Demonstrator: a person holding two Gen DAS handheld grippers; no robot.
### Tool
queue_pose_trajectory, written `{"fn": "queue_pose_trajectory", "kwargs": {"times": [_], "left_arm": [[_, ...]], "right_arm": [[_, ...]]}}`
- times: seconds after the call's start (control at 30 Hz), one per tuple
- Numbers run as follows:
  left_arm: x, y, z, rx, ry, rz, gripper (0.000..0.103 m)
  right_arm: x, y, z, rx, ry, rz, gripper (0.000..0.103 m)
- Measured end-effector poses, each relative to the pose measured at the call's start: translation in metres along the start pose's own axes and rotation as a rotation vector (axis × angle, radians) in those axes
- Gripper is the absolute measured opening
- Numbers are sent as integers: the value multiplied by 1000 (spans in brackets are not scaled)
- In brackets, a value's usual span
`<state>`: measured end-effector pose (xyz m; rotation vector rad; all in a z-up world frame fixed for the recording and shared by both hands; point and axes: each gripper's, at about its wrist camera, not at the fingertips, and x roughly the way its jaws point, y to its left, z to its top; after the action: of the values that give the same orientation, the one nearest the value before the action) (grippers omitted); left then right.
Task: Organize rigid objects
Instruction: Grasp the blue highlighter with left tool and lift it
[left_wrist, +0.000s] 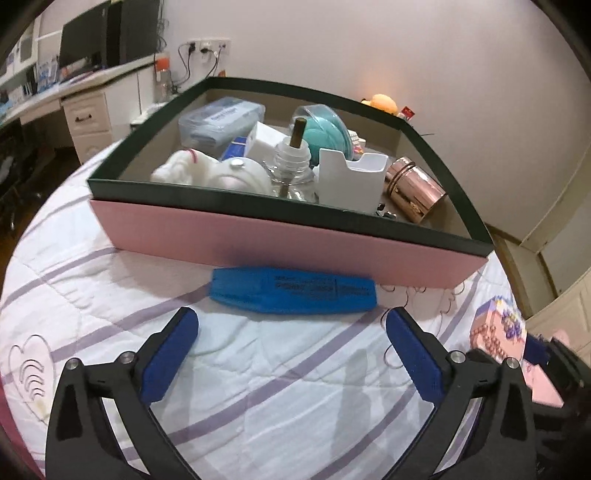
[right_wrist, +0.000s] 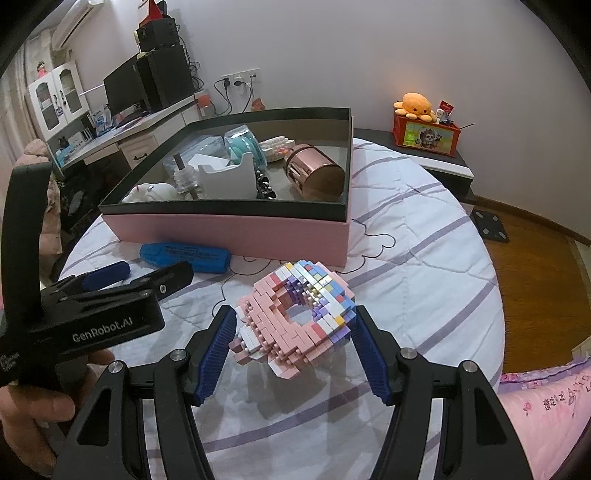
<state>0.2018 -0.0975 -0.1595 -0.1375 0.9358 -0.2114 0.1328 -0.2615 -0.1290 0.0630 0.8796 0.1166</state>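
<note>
A flat blue marker-shaped case (left_wrist: 293, 291) lies on the striped quilt against the front wall of a pink box (left_wrist: 280, 236) with a dark green rim. My left gripper (left_wrist: 291, 326) is open just short of the case, one finger on each side of it; it also shows in the right wrist view (right_wrist: 142, 275). A pink, white and purple brick model (right_wrist: 295, 314) lies on the quilt between the fingers of my right gripper (right_wrist: 293, 325). The jaws touch or nearly touch its sides; whether they grip it is unclear. The model also shows in the left wrist view (left_wrist: 496, 332).
The box holds a rose-gold canister (right_wrist: 316, 173), a white holder (right_wrist: 229, 181), a glass refill bottle (left_wrist: 293, 166), a teal round case (left_wrist: 323, 129) and other items. A bedside table with a red box and orange plush (right_wrist: 417, 107) stands at the back right. A desk (right_wrist: 122, 136) is at the left.
</note>
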Motion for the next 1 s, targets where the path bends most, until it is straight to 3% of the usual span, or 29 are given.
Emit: {"fn": "queue_pose_trajectory", "kwargs": {"times": [0.17,0.3,0.67,0.83,0.87,0.97,1.0], "left_arm": [[18,-16,9,-35,27,39,103],[34,-32,8,27,32,200,103],[-5,30,-16,-25,23,209,99],[-19,46,-24,-11,-8,206,63],[-22,50,-25,-13,-10,195,62],[-24,56,-23,-22,-7,177,62],[-23,55,-21,-17,-4,188,71]], "right_arm": [[2,-6,2,14,-1,-11,65],[2,-10,1,20,2,-14,65],[-1,-6,4,11,-14,17,65],[1,5,6,-6,-12,33,65],[0,7,5,-10,-12,34,65],[0,13,6,-18,-12,39,65],[-1,16,6,-21,-12,39,65]]}}
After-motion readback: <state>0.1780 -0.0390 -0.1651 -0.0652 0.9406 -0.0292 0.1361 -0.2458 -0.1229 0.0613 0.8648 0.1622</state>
